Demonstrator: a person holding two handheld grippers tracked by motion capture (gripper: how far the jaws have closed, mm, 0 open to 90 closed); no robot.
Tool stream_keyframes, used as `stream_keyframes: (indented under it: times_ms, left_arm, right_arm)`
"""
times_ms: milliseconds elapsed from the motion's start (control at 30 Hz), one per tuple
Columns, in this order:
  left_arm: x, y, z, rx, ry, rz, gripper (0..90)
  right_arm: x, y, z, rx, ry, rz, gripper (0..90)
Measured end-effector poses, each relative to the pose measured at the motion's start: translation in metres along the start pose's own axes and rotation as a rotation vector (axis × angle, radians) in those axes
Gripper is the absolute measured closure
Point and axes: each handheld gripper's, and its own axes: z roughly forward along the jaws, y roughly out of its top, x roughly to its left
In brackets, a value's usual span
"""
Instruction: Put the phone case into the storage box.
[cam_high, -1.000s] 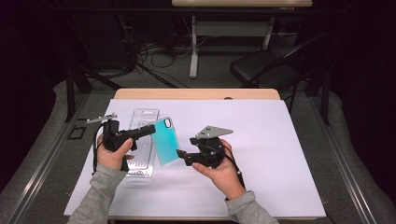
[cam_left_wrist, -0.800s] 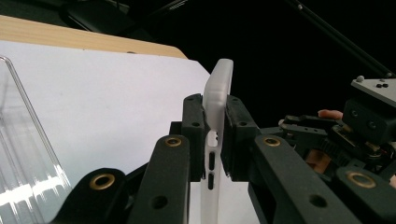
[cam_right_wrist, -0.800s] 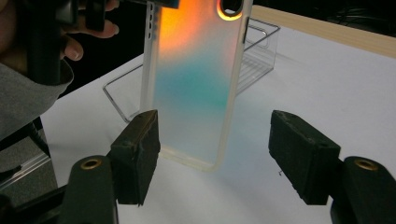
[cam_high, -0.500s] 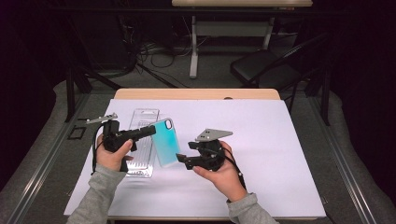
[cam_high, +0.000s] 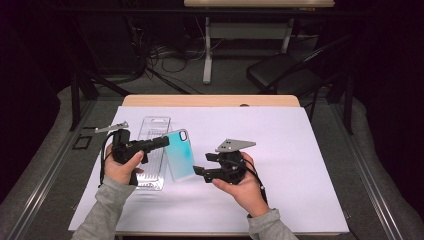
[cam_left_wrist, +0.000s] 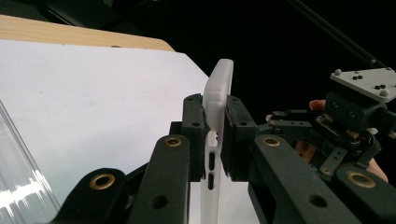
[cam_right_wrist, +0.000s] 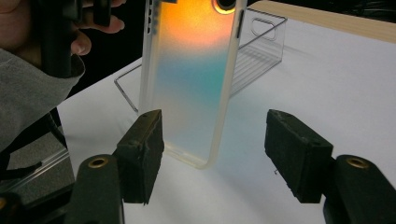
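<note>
A translucent phone case (cam_high: 180, 155), teal fading to orange near its camera hole, is held upright above the white sheet. My left gripper (cam_high: 165, 141) is shut on the case's upper edge; in the left gripper view its pads (cam_left_wrist: 194, 135) clamp the case (cam_left_wrist: 217, 93) from both sides. My right gripper (cam_high: 197, 171) is open just right of the case's lower end. In the right gripper view the case's bottom corner (cam_right_wrist: 191, 84) hangs between the parted jaws (cam_right_wrist: 215, 154), nearer the left pad (cam_right_wrist: 140, 154). These jaws have narrowed slightly without pressing on it.
A clear plastic package tray (cam_high: 152, 150) lies flat on the white sheet (cam_high: 300, 165) under the left hand; its far end shows behind the case (cam_right_wrist: 261, 46). The wooden table edge (cam_high: 210, 100) runs along the back, with a black chair (cam_high: 280, 75) beyond it.
The right gripper has edged slightly down and to the right beside the case. The left gripper and the case have stayed still.
</note>
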Motion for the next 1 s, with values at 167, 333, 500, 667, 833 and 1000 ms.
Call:
stream_keyframes:
  times_ms: [167,333,500,667,833,1000]
  left_arm:
    - [-0.0013,-0.0005,0.0016,0.01,-0.007,0.009,81.4]
    - [-0.0032,-0.0012,0.0038,0.02,-0.021,0.015,81.4]
    - [-0.0048,-0.0011,0.0042,0.024,-0.042,0.024,81.4]
    - [-0.0069,-0.0012,0.0052,0.028,-0.068,0.033,81.4]
    - [-0.008,-0.002,0.0074,0.04,-0.082,0.04,81.4]
    - [-0.0089,-0.0028,0.0096,0.051,-0.097,0.041,81.4]
  right_arm:
    - [-0.0014,-0.0016,-0.0019,0.004,0.003,0.002,36.1]
    - [-0.0009,-0.003,-0.0027,-0.002,0.016,0.011,35.9]
    - [-0.0014,-0.0053,-0.0023,-0.004,0.031,0.024,37.3]
    - [-0.0036,-0.0069,-0.0027,-0.006,0.056,0.042,40.2]
    - [-0.0057,-0.0076,-0.004,-0.009,0.08,0.064,43.8]
    - [-0.009,-0.0087,-0.0042,-0.014,0.108,0.086,48.5]
